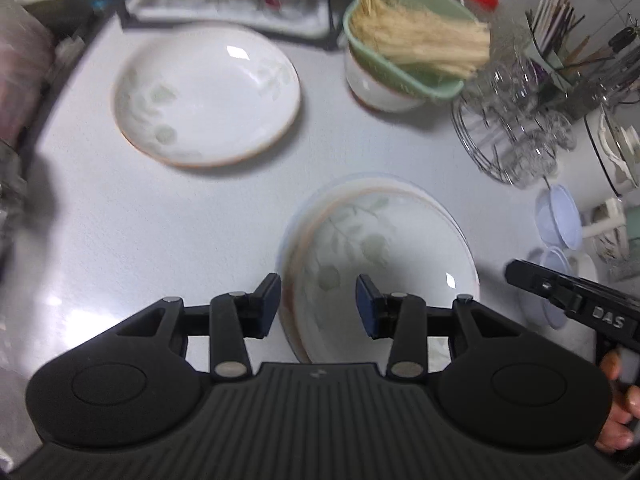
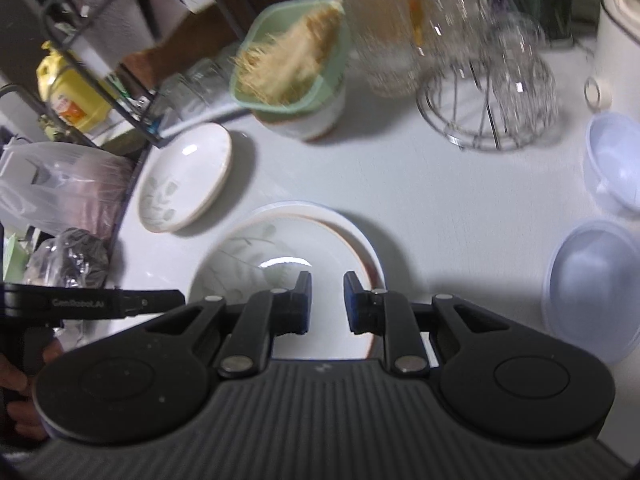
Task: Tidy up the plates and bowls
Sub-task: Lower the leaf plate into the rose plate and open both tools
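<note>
A stack of white leaf-patterned plates [image 1: 380, 240] lies on the white counter, and the right wrist view shows the same stack [image 2: 248, 248]. My left gripper [image 1: 318, 304] hovers open over the stack's left rim, its pads clear of it. My right gripper [image 2: 327, 300] hangs above the stack's inside with a narrow gap and nothing between its fingers. A single matching plate [image 1: 208, 92] rests apart at the far left, and is also in the right wrist view [image 2: 184, 176]. A white bowl [image 1: 372, 88] carries a green container of pale sticks [image 1: 400, 40].
A wire stand of glasses [image 1: 512, 128] and a utensil holder [image 1: 560, 32] crowd the right. Two translucent plastic bowls [image 2: 612, 164] sit at the right edge. A black dish rack [image 1: 224, 4] stands behind. Plastic bags [image 2: 60, 184] line the left counter edge.
</note>
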Demonstrator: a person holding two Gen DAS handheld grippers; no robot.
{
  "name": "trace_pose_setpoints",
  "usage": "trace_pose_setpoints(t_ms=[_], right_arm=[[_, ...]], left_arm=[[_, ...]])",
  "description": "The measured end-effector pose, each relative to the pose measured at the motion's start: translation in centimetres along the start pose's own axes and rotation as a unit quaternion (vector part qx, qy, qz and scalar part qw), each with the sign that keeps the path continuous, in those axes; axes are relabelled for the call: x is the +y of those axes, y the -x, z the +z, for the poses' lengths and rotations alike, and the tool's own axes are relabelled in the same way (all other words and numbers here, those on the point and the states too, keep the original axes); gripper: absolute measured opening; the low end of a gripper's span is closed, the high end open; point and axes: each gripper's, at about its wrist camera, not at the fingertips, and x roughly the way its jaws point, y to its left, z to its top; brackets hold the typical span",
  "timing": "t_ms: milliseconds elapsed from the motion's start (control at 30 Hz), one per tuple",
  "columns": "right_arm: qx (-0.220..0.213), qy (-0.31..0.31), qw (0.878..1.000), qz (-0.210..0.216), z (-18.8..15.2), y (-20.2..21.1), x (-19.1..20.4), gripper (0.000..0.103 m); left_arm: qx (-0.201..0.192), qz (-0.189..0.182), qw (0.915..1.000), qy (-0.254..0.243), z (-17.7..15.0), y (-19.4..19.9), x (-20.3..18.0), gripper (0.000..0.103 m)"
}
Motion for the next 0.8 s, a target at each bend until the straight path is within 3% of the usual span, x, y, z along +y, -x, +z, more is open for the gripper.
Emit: trace_pose_setpoints(t_ms=[133, 433, 800], right_arm=[[-0.024, 0.029, 0.999, -0.005, 0.3, 1.9, 1.0, 0.021], [-0.070, 0.062, 0.995, 0.031, 0.3, 6.0, 2.3, 0.021], [-0.092, 0.109, 0.988, 0.053, -1.5, 8.5, 2.8, 0.021]], left_arm=[[-0.051, 0.025, 0.9983, -0.009, -0.5, 2.7, -1.0, 0.046], [-0.119, 0.077, 0.9895, -0.026, -2.7, 7.5, -3.7, 0.046], [-0.156, 0.098, 0.9830, -0.003, -5.7, 11.3, -6.2, 0.051]])
